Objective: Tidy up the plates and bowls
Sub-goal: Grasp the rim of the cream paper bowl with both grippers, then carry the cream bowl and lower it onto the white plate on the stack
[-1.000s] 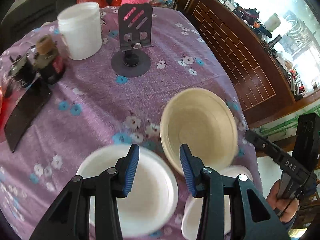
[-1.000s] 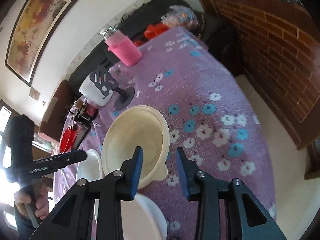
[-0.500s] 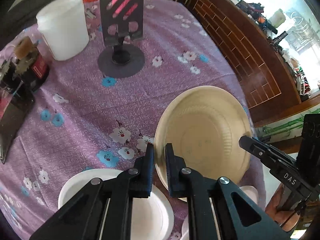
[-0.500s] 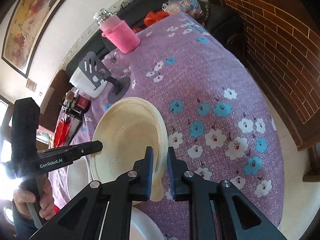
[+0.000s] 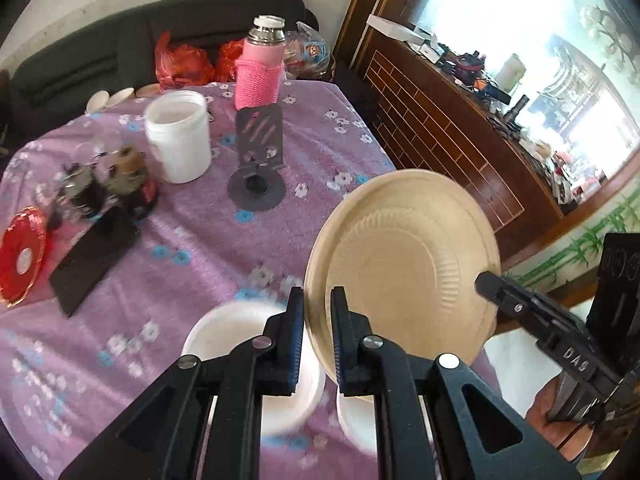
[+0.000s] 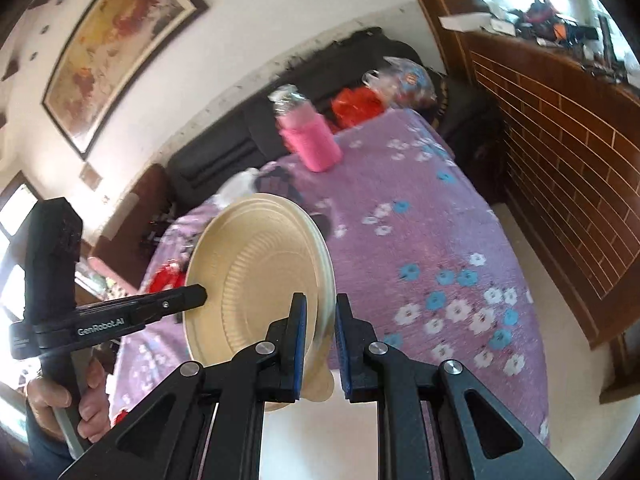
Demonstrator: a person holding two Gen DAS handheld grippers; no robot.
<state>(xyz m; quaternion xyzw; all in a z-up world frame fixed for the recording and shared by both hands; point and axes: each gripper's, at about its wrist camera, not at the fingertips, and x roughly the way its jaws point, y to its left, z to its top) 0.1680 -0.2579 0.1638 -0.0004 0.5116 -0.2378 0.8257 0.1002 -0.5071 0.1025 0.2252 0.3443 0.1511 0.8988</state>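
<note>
A beige paper plate [image 5: 404,268] is lifted off the table and held tilted between both grippers. My left gripper [image 5: 316,332] is shut on its near left rim. My right gripper [image 6: 320,340] is shut on the opposite rim of the same plate [image 6: 248,280]; it also shows at the right of the left wrist view [image 5: 492,280]. Below the plate a white plate [image 5: 236,344] and a second white dish [image 5: 352,420] rest on the purple flowered tablecloth [image 5: 192,248]. Part of a white dish [image 6: 320,440] lies under my right gripper.
On the table stand a white jar [image 5: 178,136], a pink-sleeved flask [image 5: 258,72], a dark phone stand [image 5: 258,160], dark bottles [image 5: 120,184], a black flat item [image 5: 92,256] and a red dish [image 5: 20,252]. A brick-patterned cabinet [image 5: 460,152] runs along the right.
Both grippers have raised the beige plate off the table and tilted it more upright. The views have swung up, so the room and sofa now show.
</note>
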